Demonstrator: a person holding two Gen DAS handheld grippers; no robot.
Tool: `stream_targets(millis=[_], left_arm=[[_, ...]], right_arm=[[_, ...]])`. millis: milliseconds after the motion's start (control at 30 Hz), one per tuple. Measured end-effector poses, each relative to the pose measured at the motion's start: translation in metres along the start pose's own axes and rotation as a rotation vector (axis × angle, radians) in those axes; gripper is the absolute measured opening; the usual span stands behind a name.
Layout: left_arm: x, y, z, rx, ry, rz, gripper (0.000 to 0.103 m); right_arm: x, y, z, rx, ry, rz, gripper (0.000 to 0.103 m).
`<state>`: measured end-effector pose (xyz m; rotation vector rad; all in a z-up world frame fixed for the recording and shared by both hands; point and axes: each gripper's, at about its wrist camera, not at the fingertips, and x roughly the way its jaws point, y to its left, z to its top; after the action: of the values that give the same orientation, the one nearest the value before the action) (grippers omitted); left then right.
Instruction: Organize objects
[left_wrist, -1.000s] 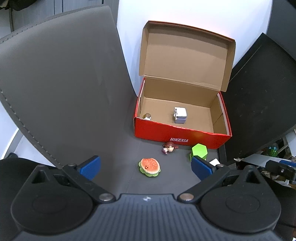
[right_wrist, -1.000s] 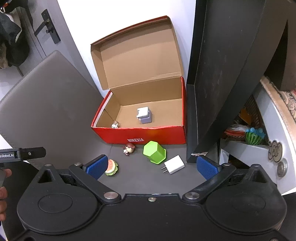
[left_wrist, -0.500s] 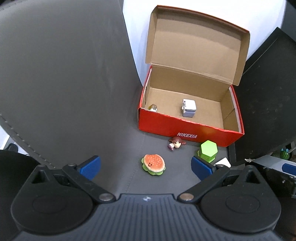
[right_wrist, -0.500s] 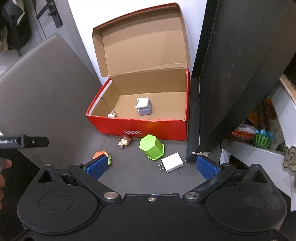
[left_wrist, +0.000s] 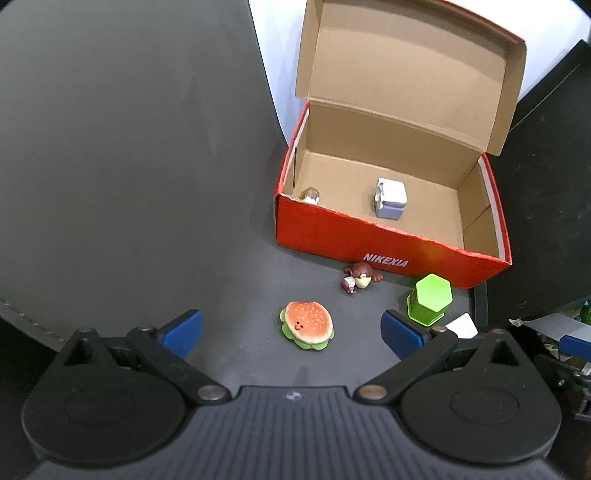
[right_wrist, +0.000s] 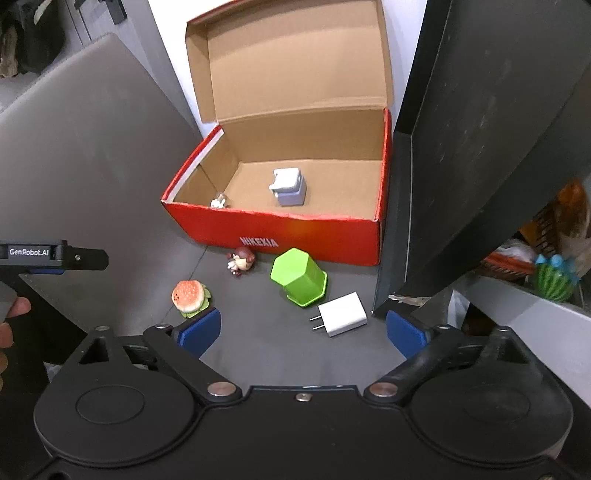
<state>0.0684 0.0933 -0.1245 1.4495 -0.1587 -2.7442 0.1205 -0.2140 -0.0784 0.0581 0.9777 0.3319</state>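
Left claw (left_wrist: 291, 330) stood apart over the burger toy (left_wrist: 307, 325) — right claw (right_wrist: 303, 326), empty, was closing above the white charger (right_wrist: 341, 314).

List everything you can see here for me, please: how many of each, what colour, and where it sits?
Shoebox: 1, red with brown inside, lid open, at the back of the mat.
Small boxy item: 1, pale lilac and white, inside the shoebox.
Tiny figure: 1, whitish, in the shoebox's front left corner.
Doll figurine: 1, brown-haired, lying on the mat just in front of the shoebox.
Hexagonal pot: 1, bright green, upside down, front right of the shoebox.
Burger toy: 1, orange and green, on the mat nearest the left gripper.
Wall charger: 1, white, beside the pot.
Mat: 1, dark grey, under everything.
Left gripper: 1, black with blue pads, open, empty.
Right gripper: 1, same colours, jaws closing, nothing between them.
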Motion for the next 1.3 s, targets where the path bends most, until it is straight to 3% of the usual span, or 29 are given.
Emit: stream_targets(millis=[467,567,867,1300], left_arm=[[0.045,-0.017,0.004,-0.011,0.058,0.042,0.100],[0.058,-0.020,0.004,-0.056,0.088,0.063,0.100],[0.100,-0.032,0.001,-0.051,0.157,0.080,0.100],[0.151,-0.033,-0.008,-0.070,0.275,0.127,0.099]], right_arm=[[0.045,-0.002,0.005,-0.074,0.076,-0.002,0.087],[0.057,-0.002,0.006,-0.089,0.099,-0.004,0.087],[0.088,0.003,0.009,-0.177,0.144,-0.007,0.087],[0.128,-0.002,0.003,-0.150,0.222,0.008,0.087]])
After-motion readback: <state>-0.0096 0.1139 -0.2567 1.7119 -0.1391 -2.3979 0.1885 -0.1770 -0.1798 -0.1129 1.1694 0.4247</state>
